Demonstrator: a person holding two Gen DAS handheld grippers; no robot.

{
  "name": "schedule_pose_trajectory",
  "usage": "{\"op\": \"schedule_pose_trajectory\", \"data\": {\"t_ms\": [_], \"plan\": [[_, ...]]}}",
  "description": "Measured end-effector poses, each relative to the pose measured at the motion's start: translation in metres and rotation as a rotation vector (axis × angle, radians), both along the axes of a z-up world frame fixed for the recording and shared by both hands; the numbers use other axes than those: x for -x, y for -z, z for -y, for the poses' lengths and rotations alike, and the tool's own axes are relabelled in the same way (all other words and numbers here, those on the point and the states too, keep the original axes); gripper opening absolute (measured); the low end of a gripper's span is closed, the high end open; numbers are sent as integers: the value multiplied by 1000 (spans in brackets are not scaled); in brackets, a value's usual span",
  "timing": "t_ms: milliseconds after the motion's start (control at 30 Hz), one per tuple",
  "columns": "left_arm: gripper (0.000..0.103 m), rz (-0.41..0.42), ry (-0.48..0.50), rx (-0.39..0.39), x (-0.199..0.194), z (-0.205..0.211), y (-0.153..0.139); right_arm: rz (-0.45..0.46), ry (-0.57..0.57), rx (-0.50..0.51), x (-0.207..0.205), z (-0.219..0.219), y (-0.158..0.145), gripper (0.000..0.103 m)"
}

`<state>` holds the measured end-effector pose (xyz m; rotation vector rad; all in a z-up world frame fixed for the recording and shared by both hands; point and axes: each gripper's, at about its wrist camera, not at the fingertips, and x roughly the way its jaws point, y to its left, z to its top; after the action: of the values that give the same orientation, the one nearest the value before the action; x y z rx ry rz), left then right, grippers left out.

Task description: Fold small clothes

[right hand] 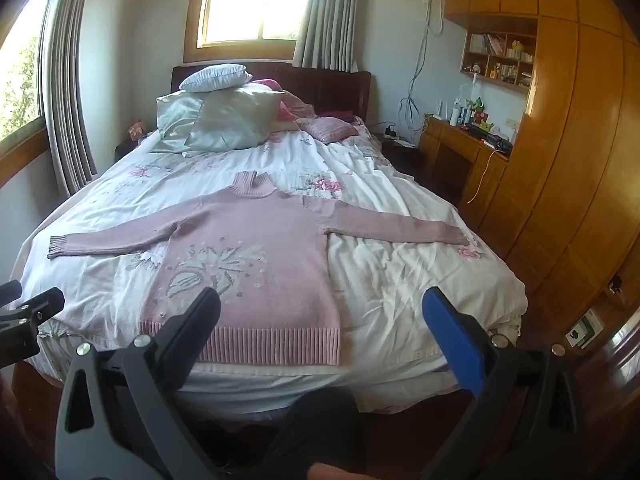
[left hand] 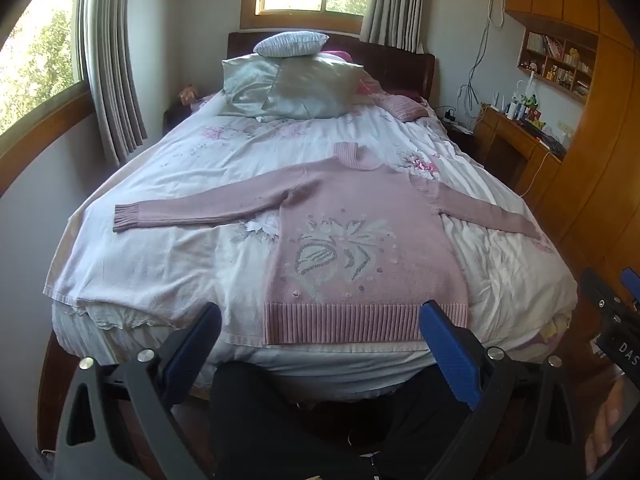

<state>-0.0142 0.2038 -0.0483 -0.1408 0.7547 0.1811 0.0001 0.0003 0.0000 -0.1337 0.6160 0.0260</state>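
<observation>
Although no fold had yet been made, we found the sweater (left hand: 360, 240) laid flat and face up on the bed (left hand: 160, 264), collar toward the pillows (left hand: 296, 84), both sleeves spread straight out to the sides and the ribbed hem (left hand: 360, 322) lying at the near edge of the mattress. In our judgement the step in hand was the first fold, and it would be done well by taking each sleeve at the cuff (left hand: 126, 218), carrying it across the chest without dragging the body of the garment, and keeping the knit smooth so that the quilt beneath was not pinched with it; the soft wool looked likely to stretch if lifted by one point only. We noted the left gripper (left hand: 320, 340) held low at the foot of the bed, just short of the hem, its fingers spread wide and nothing between them. The right gripper (right hand: 320, 332) stood likewise, fingers well apart and empty, level with its partner and aimed along the bed toward the sweater's right half. Neither tool touched the cloth. A dark trouser leg (right hand: 320, 424) showed below both cameras, so we judged the person to be standing at the bed's foot.
</observation>
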Motion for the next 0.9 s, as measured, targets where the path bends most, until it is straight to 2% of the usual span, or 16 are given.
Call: {"op": "schedule_pose_trajectory", "data": {"t_ms": [500,900], "plan": [[99,3,0,0,0,-1,0,12,9,-3,3,-5,-8,101],[99,6,-8,-5,0,-2,-1,5,-2,-9,-1,-1,0,101]]}}
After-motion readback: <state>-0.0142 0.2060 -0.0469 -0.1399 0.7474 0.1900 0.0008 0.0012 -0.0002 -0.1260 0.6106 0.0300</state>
